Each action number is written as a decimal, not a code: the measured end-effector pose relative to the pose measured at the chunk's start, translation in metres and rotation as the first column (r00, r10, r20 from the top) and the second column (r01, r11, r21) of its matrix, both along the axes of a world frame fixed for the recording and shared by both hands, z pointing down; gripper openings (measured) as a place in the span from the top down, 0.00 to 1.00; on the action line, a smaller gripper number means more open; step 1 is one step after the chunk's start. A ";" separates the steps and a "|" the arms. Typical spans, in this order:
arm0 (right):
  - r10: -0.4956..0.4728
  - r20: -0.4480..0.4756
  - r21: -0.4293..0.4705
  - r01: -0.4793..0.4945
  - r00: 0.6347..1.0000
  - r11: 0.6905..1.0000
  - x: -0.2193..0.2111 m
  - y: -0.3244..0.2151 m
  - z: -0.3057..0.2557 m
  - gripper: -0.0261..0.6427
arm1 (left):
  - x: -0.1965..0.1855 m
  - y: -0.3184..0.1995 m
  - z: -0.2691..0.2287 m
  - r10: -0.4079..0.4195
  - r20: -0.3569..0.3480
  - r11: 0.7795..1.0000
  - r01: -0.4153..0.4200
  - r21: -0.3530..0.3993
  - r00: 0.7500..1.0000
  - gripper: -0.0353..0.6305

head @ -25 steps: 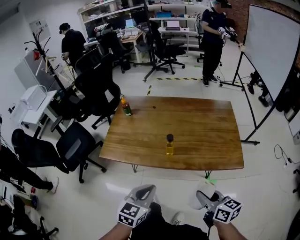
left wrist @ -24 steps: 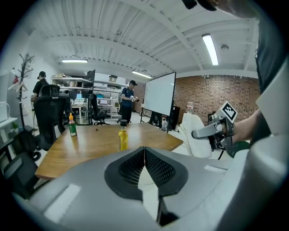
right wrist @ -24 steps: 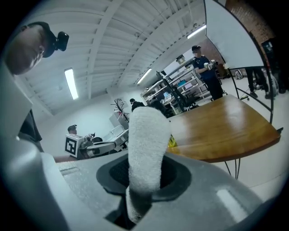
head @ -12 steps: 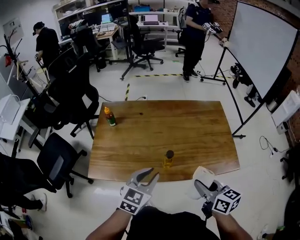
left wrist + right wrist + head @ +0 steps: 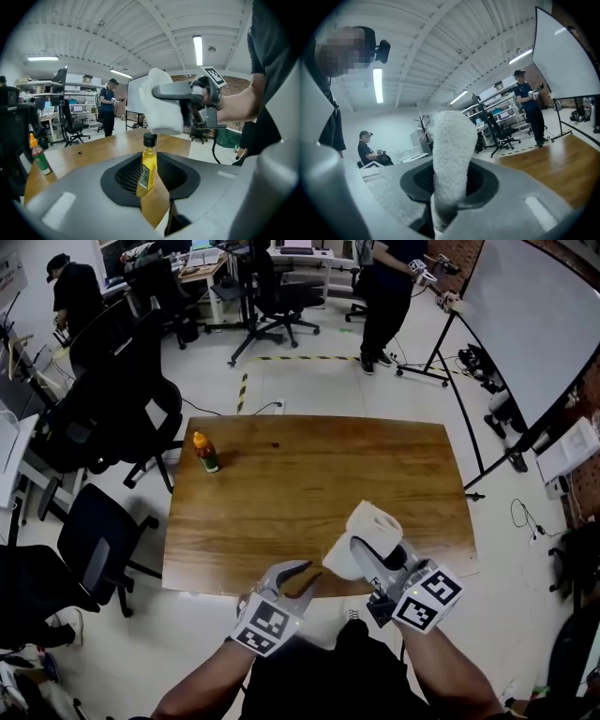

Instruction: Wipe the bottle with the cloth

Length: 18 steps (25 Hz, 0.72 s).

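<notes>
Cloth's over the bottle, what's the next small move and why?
Probably ease the left gripper forward and close on the bottle: its fingers have just been opening, the bottle stands ungripped in line with their gap, and the right gripper holds the cloth above its cap.

We've got a wooden table, an orange-capped sauce bottle upright near its far left corner. On the left, black office chairs crowd in; a whiteboard stands off right, a person in dark clothes beyond.
</notes>
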State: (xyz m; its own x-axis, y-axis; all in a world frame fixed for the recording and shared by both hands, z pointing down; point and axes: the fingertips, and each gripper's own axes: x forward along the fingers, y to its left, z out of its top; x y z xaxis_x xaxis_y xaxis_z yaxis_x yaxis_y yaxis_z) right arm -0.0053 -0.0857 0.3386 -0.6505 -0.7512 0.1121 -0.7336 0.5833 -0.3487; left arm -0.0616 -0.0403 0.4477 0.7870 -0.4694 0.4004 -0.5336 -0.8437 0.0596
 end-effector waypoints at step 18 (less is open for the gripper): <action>0.056 0.009 -0.125 -0.055 0.998 0.991 0.070 -0.053 0.051 0.85 | 0.017 -0.015 -0.014 -0.109 -0.003 0.993 0.109 0.048 0.994 0.76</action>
State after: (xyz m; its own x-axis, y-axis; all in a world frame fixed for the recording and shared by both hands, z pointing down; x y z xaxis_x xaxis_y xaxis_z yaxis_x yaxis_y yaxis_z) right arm 0.0642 -0.1385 0.3899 -0.6099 -0.7670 0.1994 -0.7590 0.4931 -0.4251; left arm -0.0445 -0.0554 0.4338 0.7299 -0.5716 0.3748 -0.6228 -0.7821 0.0202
